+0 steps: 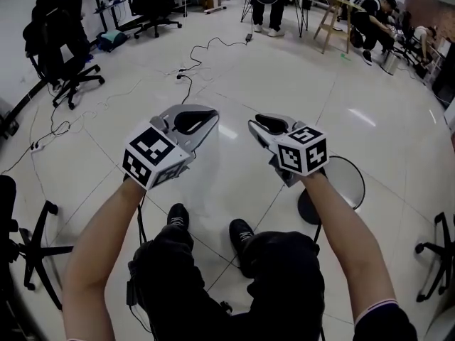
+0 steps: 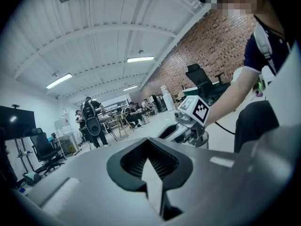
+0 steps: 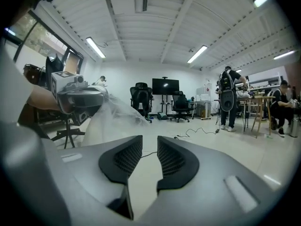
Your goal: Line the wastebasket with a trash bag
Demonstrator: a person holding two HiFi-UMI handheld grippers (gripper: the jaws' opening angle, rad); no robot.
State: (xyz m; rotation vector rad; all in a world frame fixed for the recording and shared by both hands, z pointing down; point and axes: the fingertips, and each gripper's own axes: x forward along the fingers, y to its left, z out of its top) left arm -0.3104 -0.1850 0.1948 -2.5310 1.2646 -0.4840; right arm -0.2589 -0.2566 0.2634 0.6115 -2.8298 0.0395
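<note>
Left tongs (image 1: 202,123) pinch the trash bag (image 1: 210,180) (thin film); right tongs (image 1: 260,128), half spread and empty, should catch its opposite edge.

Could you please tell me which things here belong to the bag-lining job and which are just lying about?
Belongs to the job:
- trash bag, pinched in the shut left gripper
- right gripper, open and empty
- wastebasket

Just lying about:
- floor cables
- office chair
- wooden stool
</note>
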